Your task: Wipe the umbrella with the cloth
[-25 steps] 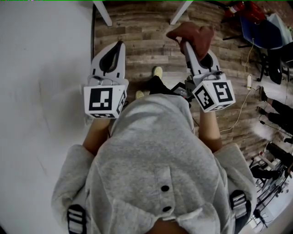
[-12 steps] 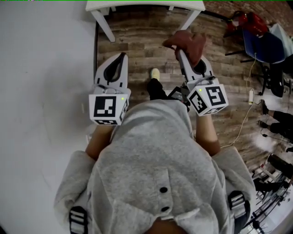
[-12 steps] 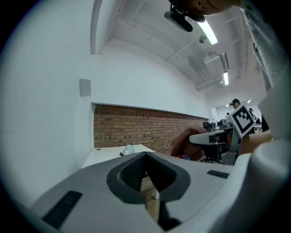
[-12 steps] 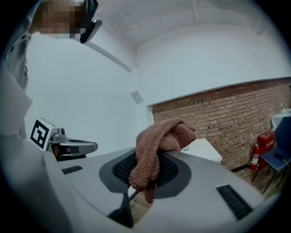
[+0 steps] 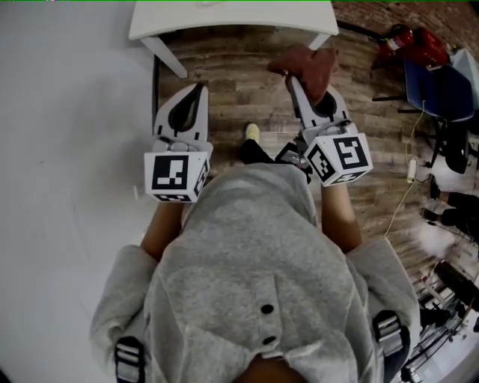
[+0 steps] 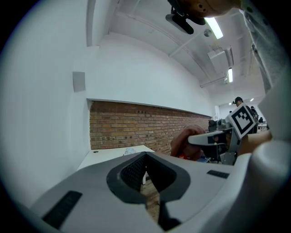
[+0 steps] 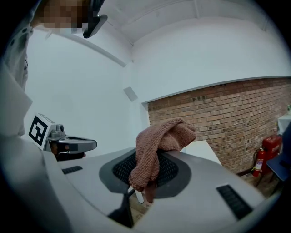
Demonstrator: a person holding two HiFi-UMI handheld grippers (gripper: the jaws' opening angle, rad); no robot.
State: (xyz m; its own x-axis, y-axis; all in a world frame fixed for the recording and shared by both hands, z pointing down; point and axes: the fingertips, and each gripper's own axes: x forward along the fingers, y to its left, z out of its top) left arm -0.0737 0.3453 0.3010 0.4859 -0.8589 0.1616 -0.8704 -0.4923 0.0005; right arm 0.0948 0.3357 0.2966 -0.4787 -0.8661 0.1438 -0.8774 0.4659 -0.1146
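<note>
A brown knitted cloth (image 5: 308, 64) hangs from the tip of my right gripper (image 5: 290, 78), which is shut on it. In the right gripper view the cloth (image 7: 158, 143) drapes over the closed jaws. My left gripper (image 5: 199, 90) is shut with nothing in it, and its jaws meet at the tip (image 6: 145, 157). Both grippers are held out level over the wooden floor, side by side, in front of a white table (image 5: 224, 16). From the left gripper view I see the right gripper (image 6: 213, 138) with the cloth (image 6: 183, 144). No umbrella shows in any view.
A white wall (image 5: 67, 149) runs along the left. A brick wall (image 6: 122, 125) stands behind the table. Blue chairs (image 5: 438, 75), a red item (image 5: 408, 37) and cables (image 5: 410, 161) crowd the right side. A fire extinguisher (image 7: 260, 160) stands by the brick wall.
Both grippers have moved forward toward the white table, which now fills more of the top of the head view. The cloth stays in the right gripper.
</note>
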